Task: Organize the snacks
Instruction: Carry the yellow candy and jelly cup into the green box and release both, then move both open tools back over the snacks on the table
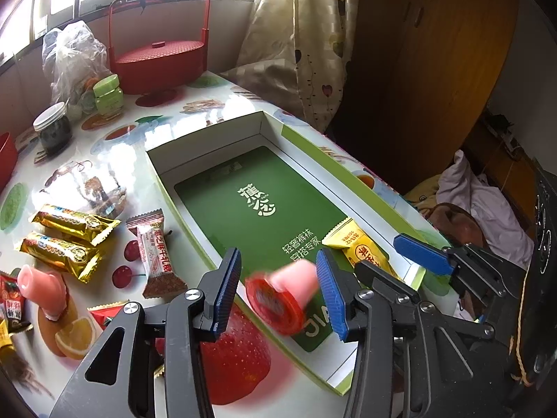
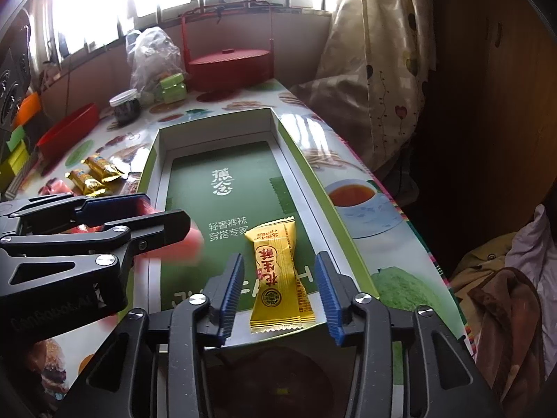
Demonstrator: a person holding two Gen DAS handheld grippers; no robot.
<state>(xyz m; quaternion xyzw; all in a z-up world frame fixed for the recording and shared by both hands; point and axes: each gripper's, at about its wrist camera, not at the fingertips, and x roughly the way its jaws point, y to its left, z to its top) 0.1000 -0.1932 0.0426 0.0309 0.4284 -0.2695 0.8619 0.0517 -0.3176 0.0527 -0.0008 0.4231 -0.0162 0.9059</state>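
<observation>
Spanning the tabletop (image 1: 216, 104) ahead of both jaws, the open green box (image 1: 259, 188) already holds a yellow candy (image 2: 278, 275) lying lengthwise between the right gripper (image 2: 282, 292)'s spread, empty jaws. The left gripper (image 1: 278, 292), jaws apart, frames a blurred pink jelly cup (image 1: 282, 296) over the box's near end, seemingly loose. Remaining snacks lie left of those jaws, nearer that hand.

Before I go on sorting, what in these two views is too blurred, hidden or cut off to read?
- Pink jelly cup, left wrist view: motion-blurred between the open fingers of the left hand-held gripper; lid print unreadable, contact unclear.
- Same cup, right wrist view: mostly hidden behind the left hand-held gripper.
- Snacks at the left edge, left wrist view: cut off by the frame.
- Plastic bag: contents unclear through the film and glare.
</observation>
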